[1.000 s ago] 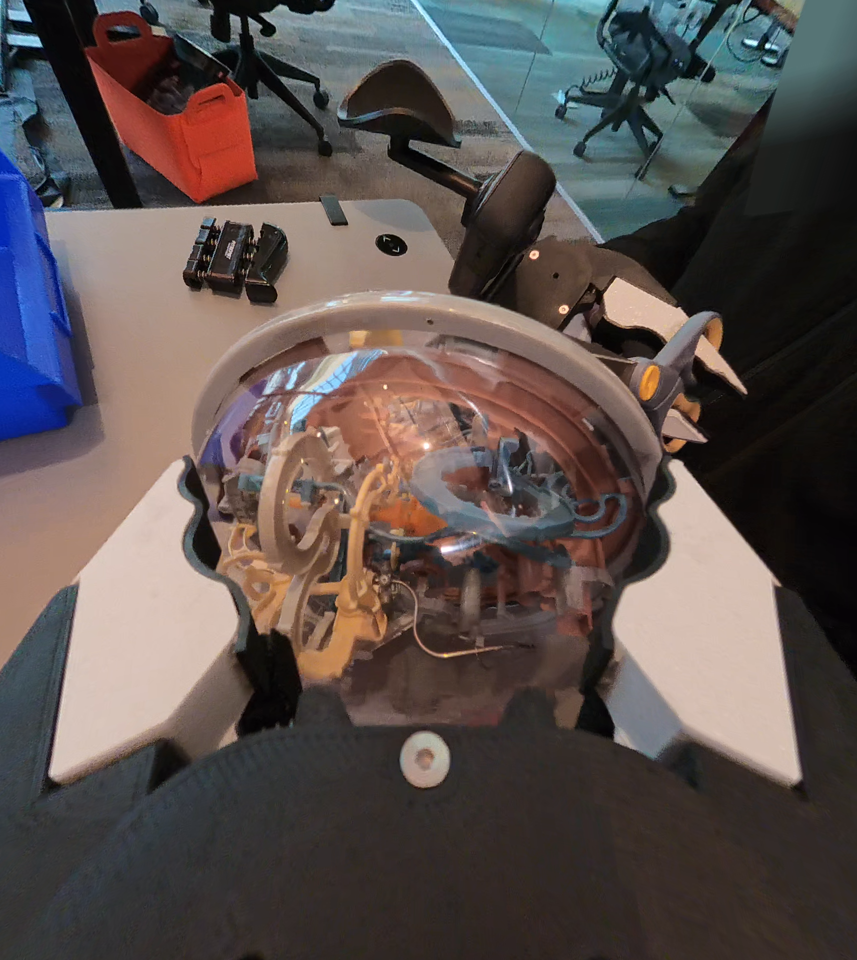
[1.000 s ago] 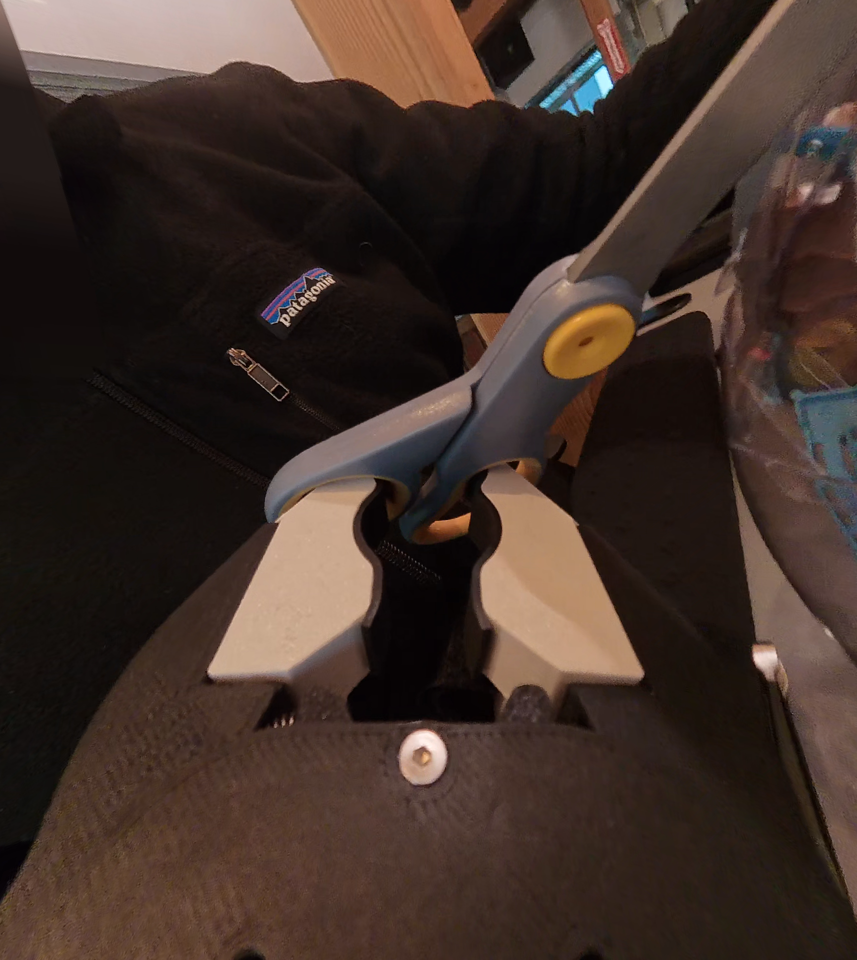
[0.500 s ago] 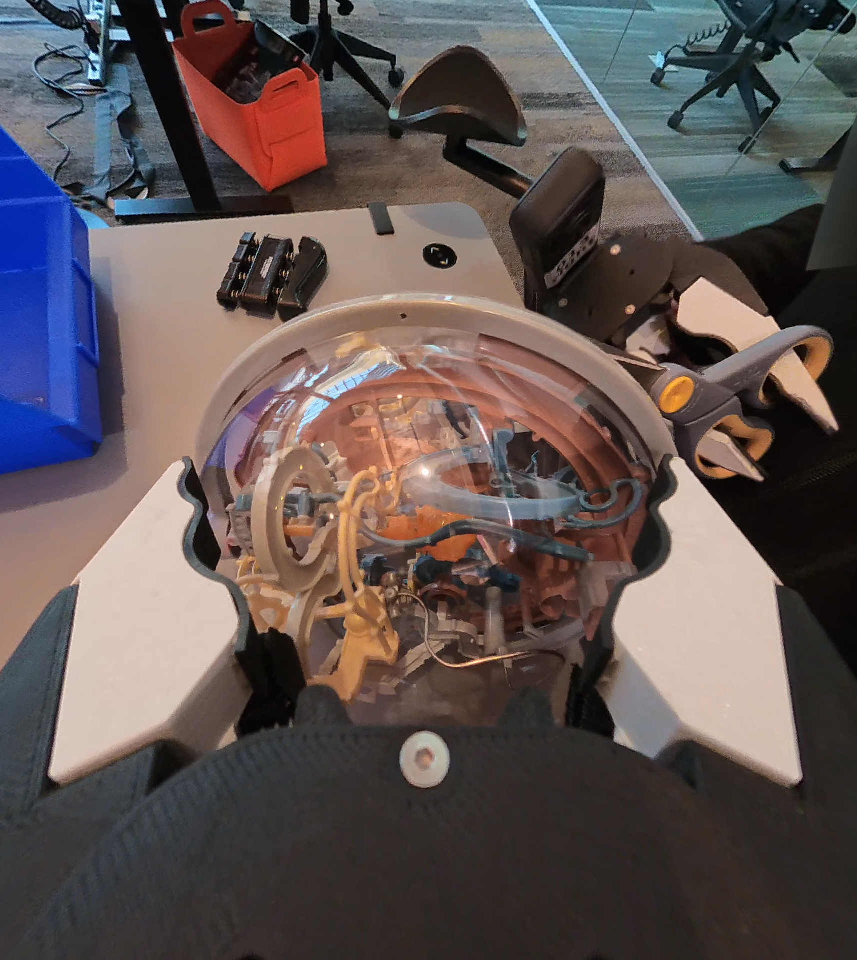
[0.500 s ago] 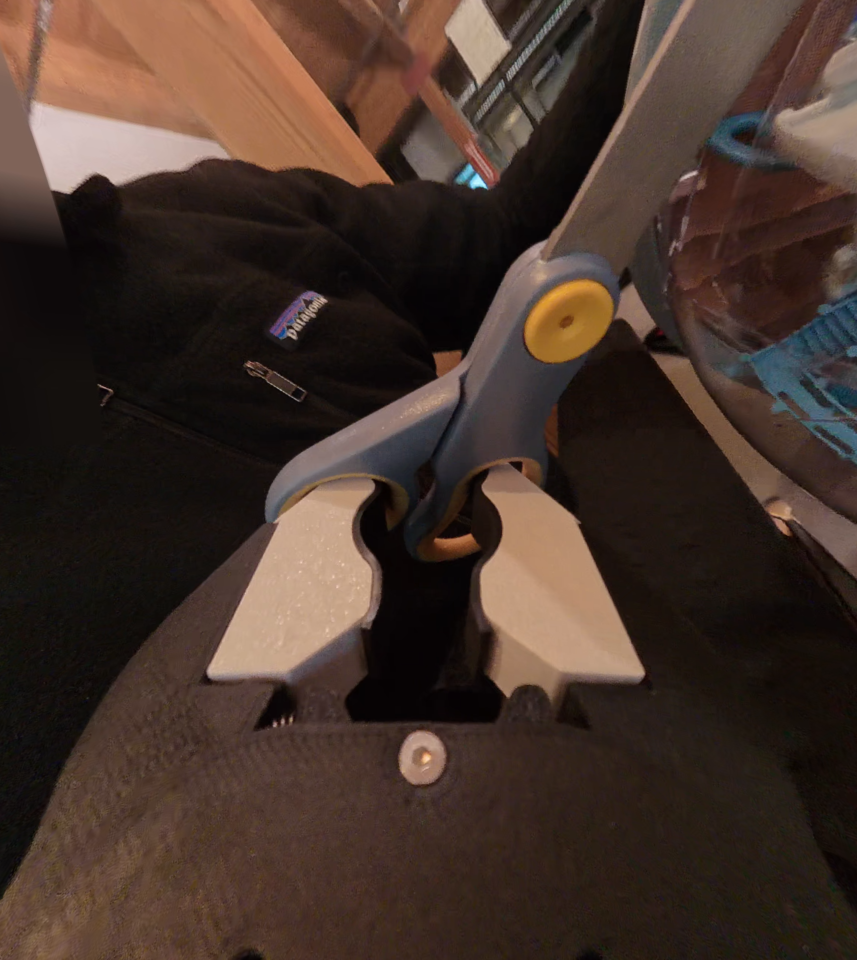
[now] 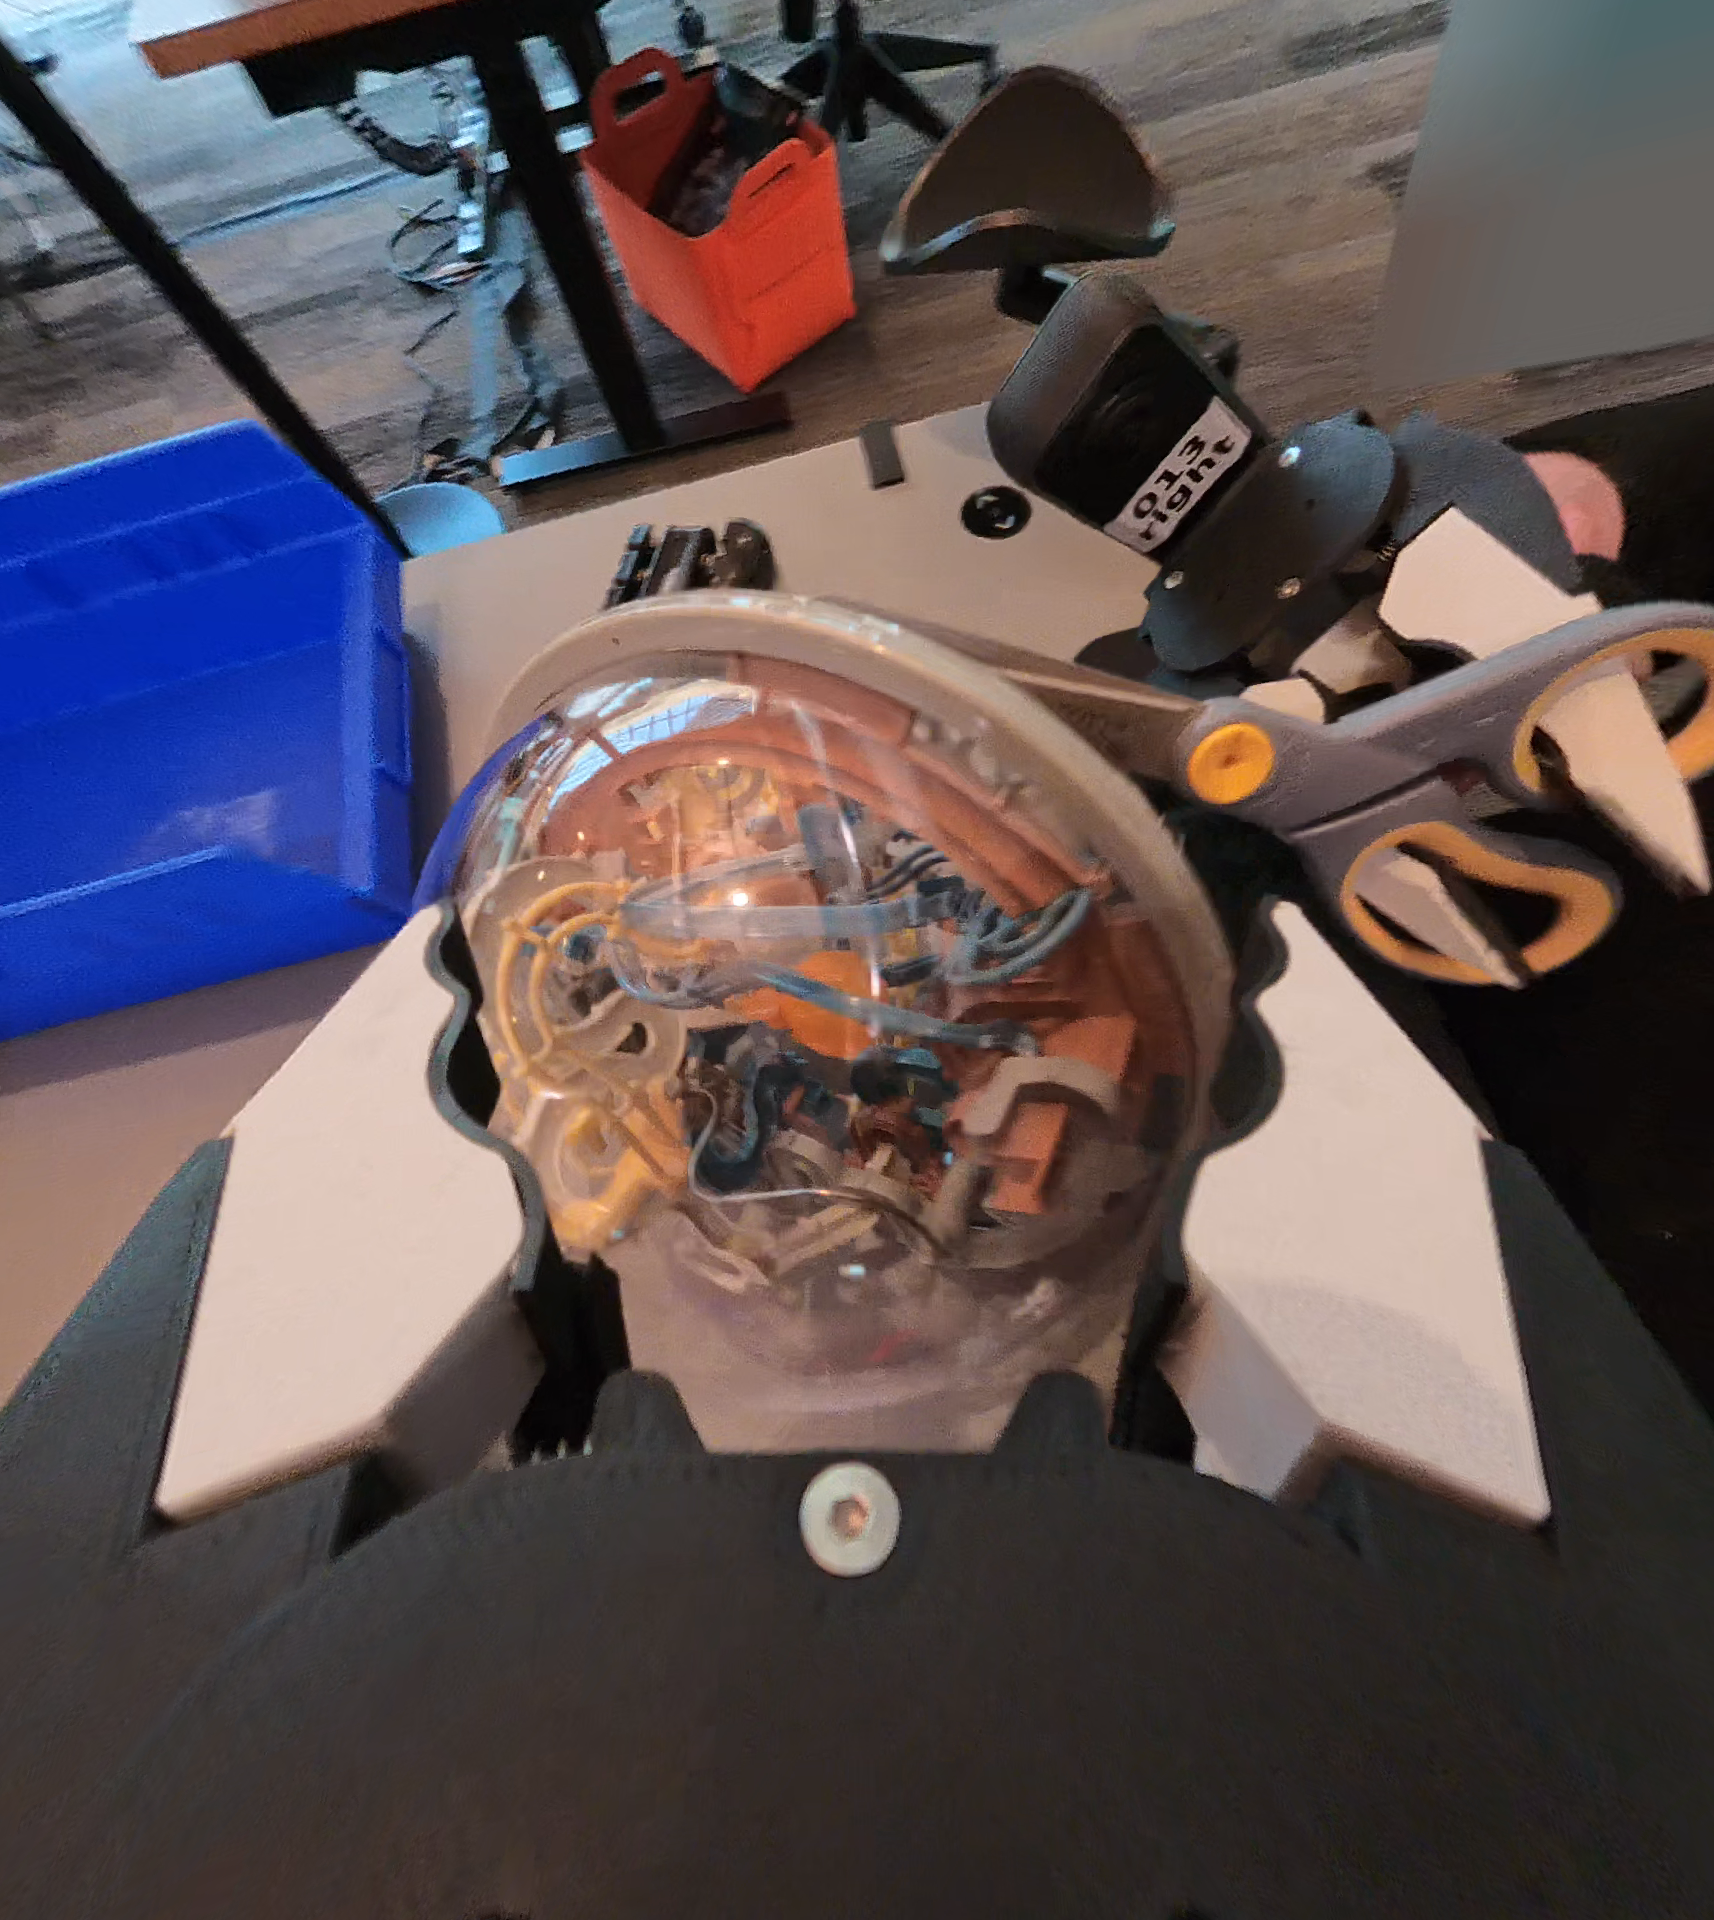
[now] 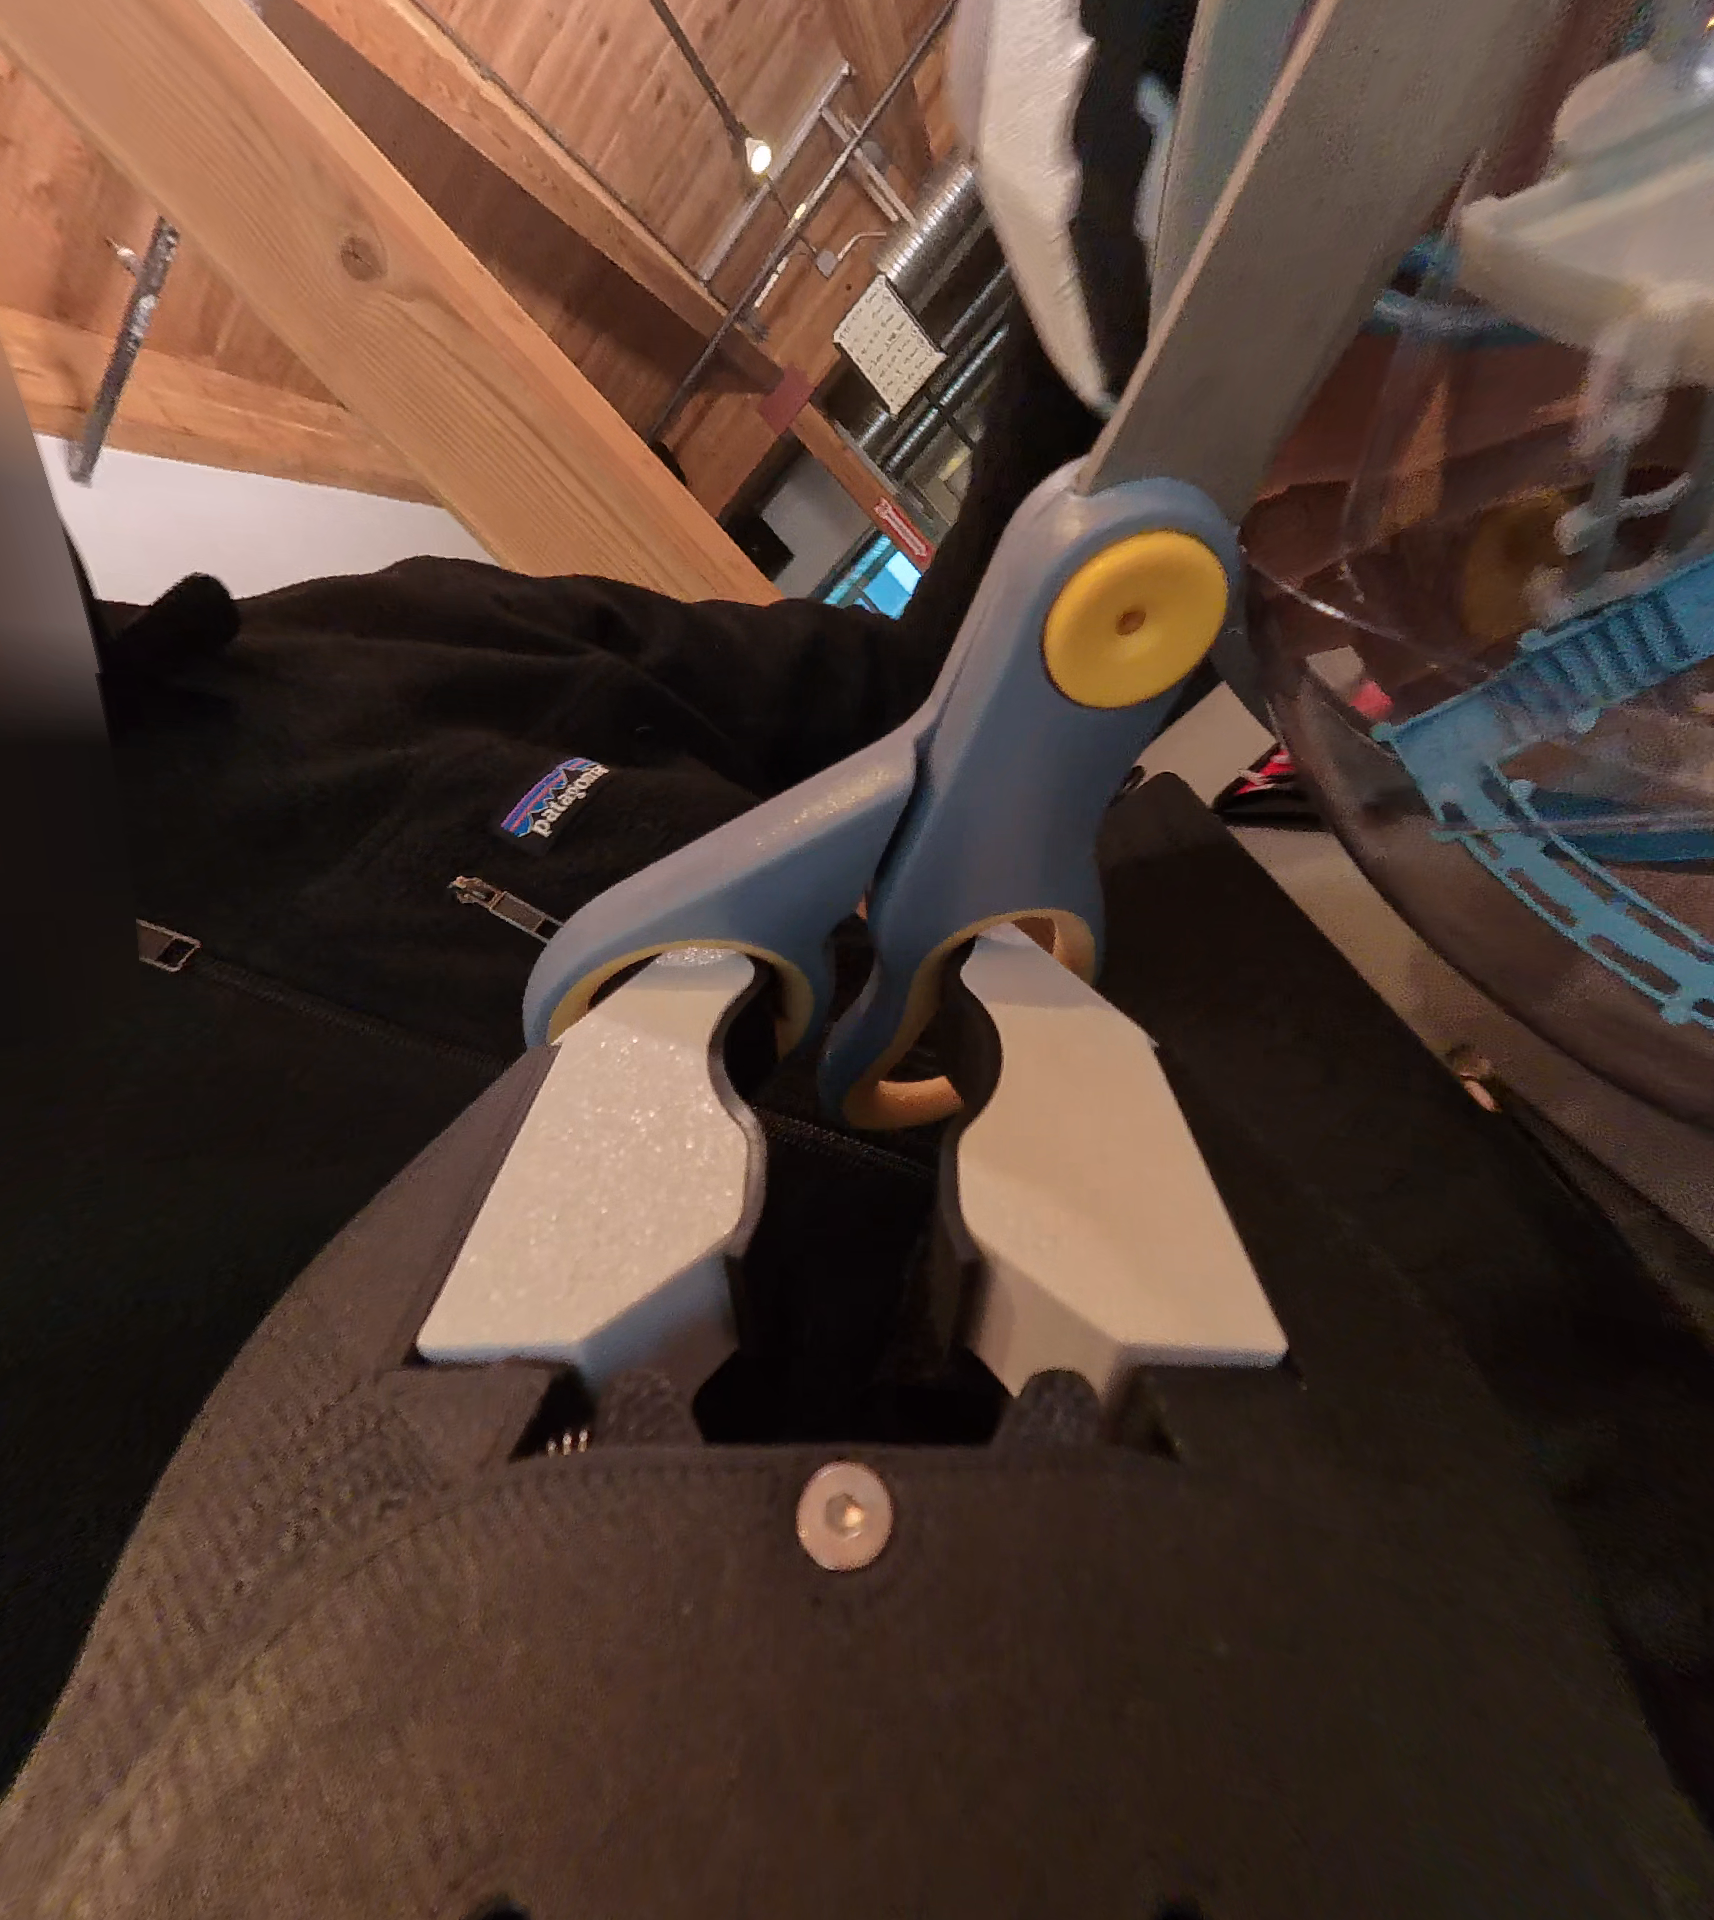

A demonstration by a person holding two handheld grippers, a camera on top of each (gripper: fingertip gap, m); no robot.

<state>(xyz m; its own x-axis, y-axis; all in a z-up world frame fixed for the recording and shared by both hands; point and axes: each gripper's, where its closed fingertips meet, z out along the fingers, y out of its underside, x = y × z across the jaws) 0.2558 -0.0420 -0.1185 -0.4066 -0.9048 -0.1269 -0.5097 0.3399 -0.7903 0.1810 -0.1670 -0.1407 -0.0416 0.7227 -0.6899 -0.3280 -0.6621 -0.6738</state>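
Nearest the camera, the left claw (image 5: 848,925) was spread wide and clamped on a clear maze ball (image 5: 811,1091), one finger pressing each side, so the ball sat cradled between them above the table (image 5: 936,561). The claw pointed forward and slightly down, rolled a little to one side.

Just to the right, the right claw (image 6: 874,966) stood narrowly parted with a finger threaded through each handle loop of the scissors (image 6: 1133,618), carrying them that way. It was tipped upward toward the ceiling, with the person's dark jacket behind it. The scissor blades looked closed and lay against the ball's grey ring. Whether they had cut anything could not be told.

Farther off on the table stood a blue bin (image 5: 136,707) and a small black gadget (image 5: 687,556). Beyond, an orange bag (image 5: 728,239) and a chair (image 5: 1019,177) stood on the floor.
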